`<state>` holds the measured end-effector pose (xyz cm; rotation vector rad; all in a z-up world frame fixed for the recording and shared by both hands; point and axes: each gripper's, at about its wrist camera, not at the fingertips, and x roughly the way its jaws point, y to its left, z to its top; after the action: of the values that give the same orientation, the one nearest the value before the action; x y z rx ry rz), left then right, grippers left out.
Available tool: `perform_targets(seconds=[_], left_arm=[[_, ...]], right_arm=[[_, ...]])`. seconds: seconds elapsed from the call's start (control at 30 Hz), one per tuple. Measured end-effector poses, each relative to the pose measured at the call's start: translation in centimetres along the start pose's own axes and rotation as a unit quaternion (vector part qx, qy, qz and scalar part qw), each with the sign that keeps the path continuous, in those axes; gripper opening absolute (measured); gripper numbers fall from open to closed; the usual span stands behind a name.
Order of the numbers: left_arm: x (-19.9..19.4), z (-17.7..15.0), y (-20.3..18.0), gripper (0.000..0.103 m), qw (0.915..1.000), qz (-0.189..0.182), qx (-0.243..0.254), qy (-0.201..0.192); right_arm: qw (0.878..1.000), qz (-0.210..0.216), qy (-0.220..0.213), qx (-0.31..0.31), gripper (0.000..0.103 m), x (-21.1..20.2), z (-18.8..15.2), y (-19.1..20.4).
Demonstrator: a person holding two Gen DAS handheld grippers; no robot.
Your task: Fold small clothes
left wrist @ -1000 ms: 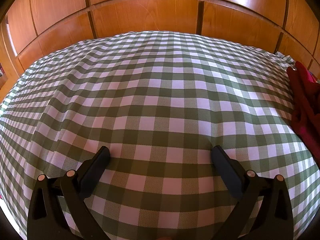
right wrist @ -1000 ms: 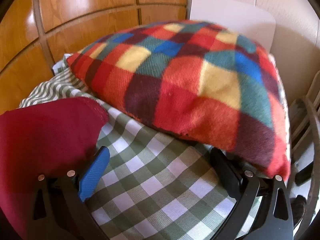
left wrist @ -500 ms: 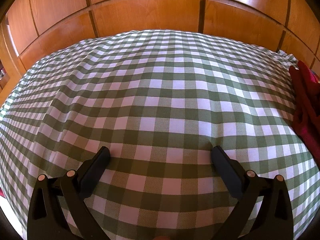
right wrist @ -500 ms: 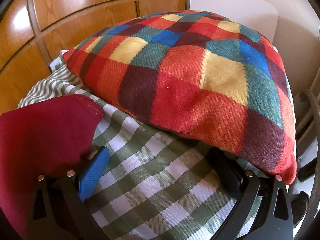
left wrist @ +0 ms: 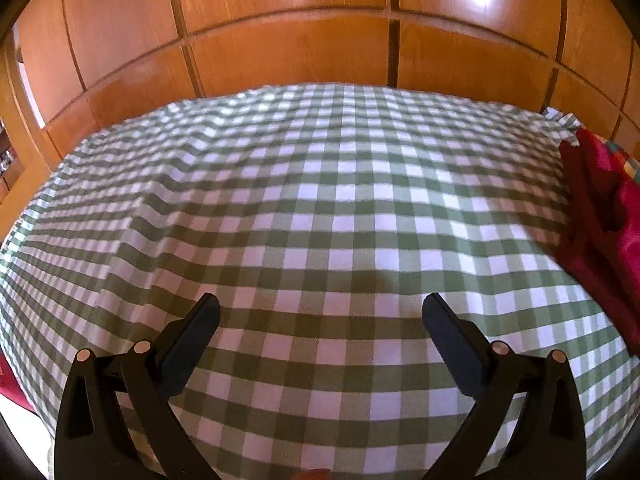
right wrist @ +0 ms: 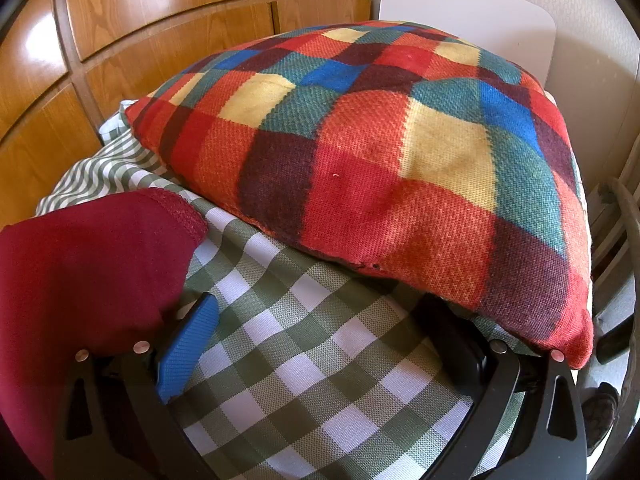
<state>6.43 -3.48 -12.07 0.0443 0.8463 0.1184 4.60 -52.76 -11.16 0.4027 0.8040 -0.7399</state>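
Garment in dark red (right wrist: pixel 88 264) lies on the green-checked cloth (left wrist: pixel 320 216), just left of our right gripper (right wrist: pixel 316 312); a plaid cushion (right wrist: pixel 380 160) crowds ahead. Both grippers, left (left wrist: pixel 320 308) included, hold jaws spread, empty.

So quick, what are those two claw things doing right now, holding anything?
Left gripper: open, holding nothing, above the checked cloth.
Right gripper: open, holding nothing.

One checked cloth (left wrist: pixel 320 200), one dark red garment (right wrist: pixel 88 272), one multicoloured cushion (right wrist: pixel 380 160), one white chair (right wrist: pixel 472 12).
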Motion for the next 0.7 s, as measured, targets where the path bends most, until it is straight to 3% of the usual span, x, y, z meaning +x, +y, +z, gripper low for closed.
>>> perform_targets(seconds=[0.37, 0.7], left_arm=[[-3.4, 0.8, 0.6, 0.101, 0.9989, -0.028, -0.017, -0.033], [-5.9, 1.4, 1.1, 0.101, 0.9976, -0.029, -0.028, -0.056]], right_arm=[[1.000, 0.000, -0.001, 0.000, 0.100, -0.1, 0.0, 0.0], [1.000, 0.000, -0.001, 0.000, 0.100, 0.0, -0.1, 0.0]])
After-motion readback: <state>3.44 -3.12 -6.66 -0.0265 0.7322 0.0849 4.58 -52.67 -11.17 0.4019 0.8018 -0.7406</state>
